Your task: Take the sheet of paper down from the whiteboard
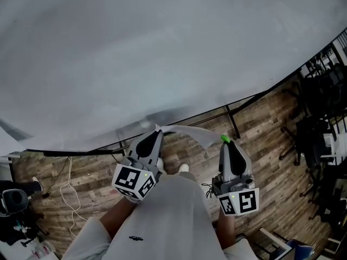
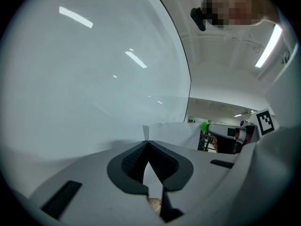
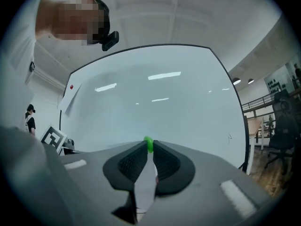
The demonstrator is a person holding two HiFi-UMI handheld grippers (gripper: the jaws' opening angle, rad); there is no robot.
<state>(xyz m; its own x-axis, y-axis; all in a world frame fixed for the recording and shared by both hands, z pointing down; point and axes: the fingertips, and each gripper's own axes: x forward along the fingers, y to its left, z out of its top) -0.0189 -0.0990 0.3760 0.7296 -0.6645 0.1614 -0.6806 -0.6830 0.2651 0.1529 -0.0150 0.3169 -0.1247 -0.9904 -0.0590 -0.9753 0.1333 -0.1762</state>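
Head view: whiteboard (image 1: 162, 53) fills the upper frame, wooden floor (image 1: 260, 129) below it. Left tongs (image 1: 155, 134) at lower centre are clenched on the sheet of paper (image 1: 192, 133). The sheet curls right from the tips, in front of the board's lower edge. Right tongs (image 1: 229, 145) at lower right pinch a small green piece (image 1: 225, 138), just beside the sheet's right end.

Left gripper view: tongs (image 2: 148, 144) are closed tight on the sheet (image 2: 169, 134), which stands up past the tips at centre. Whiteboard (image 2: 94, 79) is on the left, the green piece (image 2: 204, 125) at mid right.

Right gripper view: tongs (image 3: 148, 149) grip the green piece (image 3: 148, 143) at the tips, with the pads pressing on both sides. Whiteboard (image 3: 164, 102) is behind. A second white sheet (image 3: 70, 99) hangs under a red dot (image 3: 71, 86) at the board's upper left edge.
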